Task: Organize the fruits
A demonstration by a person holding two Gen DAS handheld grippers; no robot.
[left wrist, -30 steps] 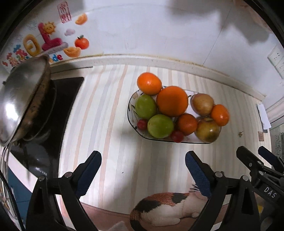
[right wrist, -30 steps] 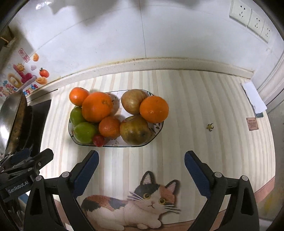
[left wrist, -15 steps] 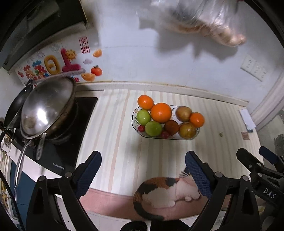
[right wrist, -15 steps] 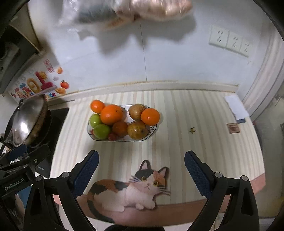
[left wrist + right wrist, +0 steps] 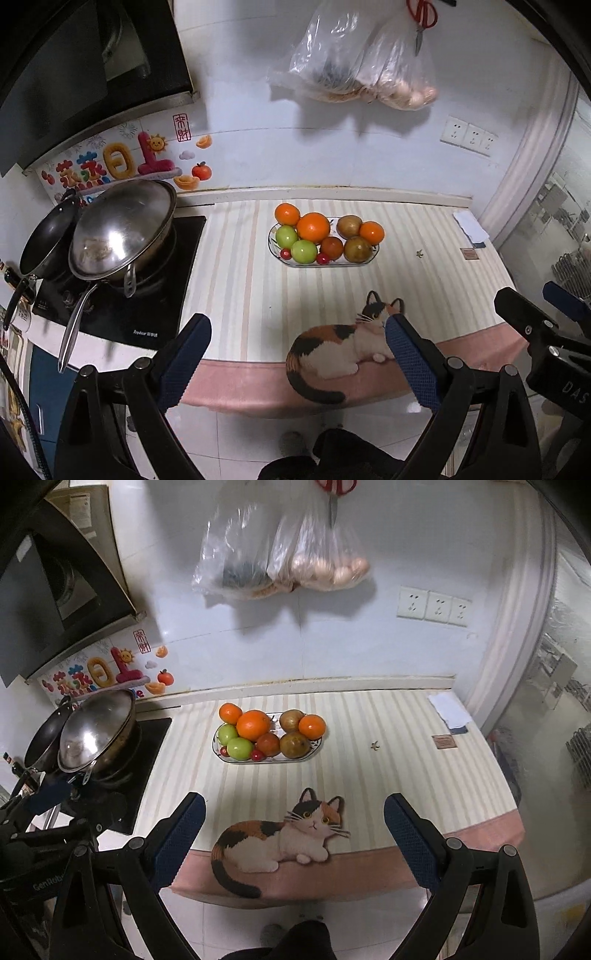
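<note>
A glass dish (image 5: 364, 261) (image 5: 312, 755) stands on the striped counter near the back wall, piled with oranges (image 5: 313, 227) (image 5: 253, 724), green apples (image 5: 304, 251) (image 5: 240, 748), brownish fruits (image 5: 357, 249) (image 5: 294, 744) and small red tomatoes (image 5: 323, 259) (image 5: 257, 754). My left gripper (image 5: 297, 345) is open and empty, held back beyond the counter's front edge, far from the dish. My right gripper (image 5: 293, 821) is likewise open and empty, off the front edge. In the left wrist view the right gripper's body shows at the right edge.
A lidded wok (image 5: 123, 229) and a black pan (image 5: 46, 242) sit on the hob (image 5: 122, 295) at the left. A cat picture (image 5: 280, 840) marks the counter front. Plastic bags (image 5: 280, 559) and scissors hang on the wall. Papers (image 5: 448, 710) lie far right.
Both grippers have pulled back and up from close over the dish to beyond the counter's front edge. The fruit looks much smaller. Both stayed open.
</note>
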